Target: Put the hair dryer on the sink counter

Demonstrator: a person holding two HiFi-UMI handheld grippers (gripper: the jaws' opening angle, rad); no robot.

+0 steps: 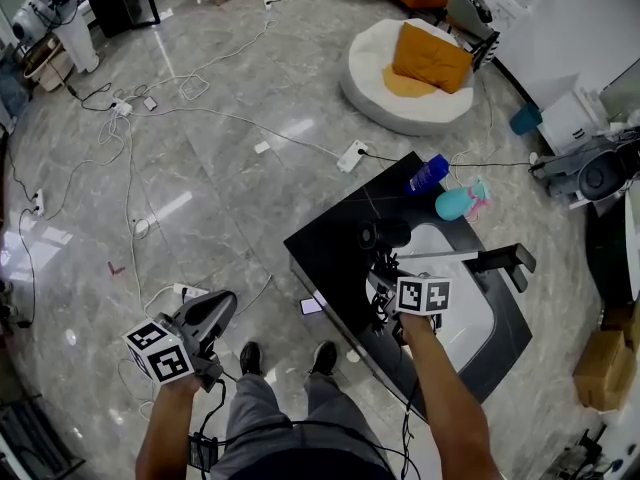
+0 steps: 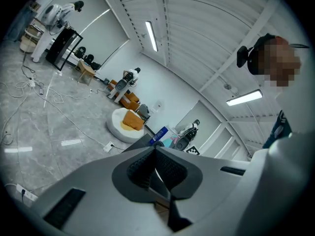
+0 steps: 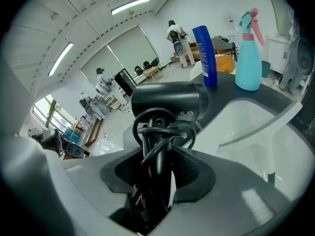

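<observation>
Placement stage: right gripper point(image 3: 157, 156) clenched on the cord-wrapped handle of the black hair dryer point(image 3: 167, 102) over the black sink counter point(image 1: 330, 253); left gripper point(image 2: 155, 151) closed, empty; next, set down and release.

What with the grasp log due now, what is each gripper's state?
Left gripper: closed, holding nothing.
Right gripper: closed on the cord-wrapped handle of the black plastic hair dryer.
</observation>
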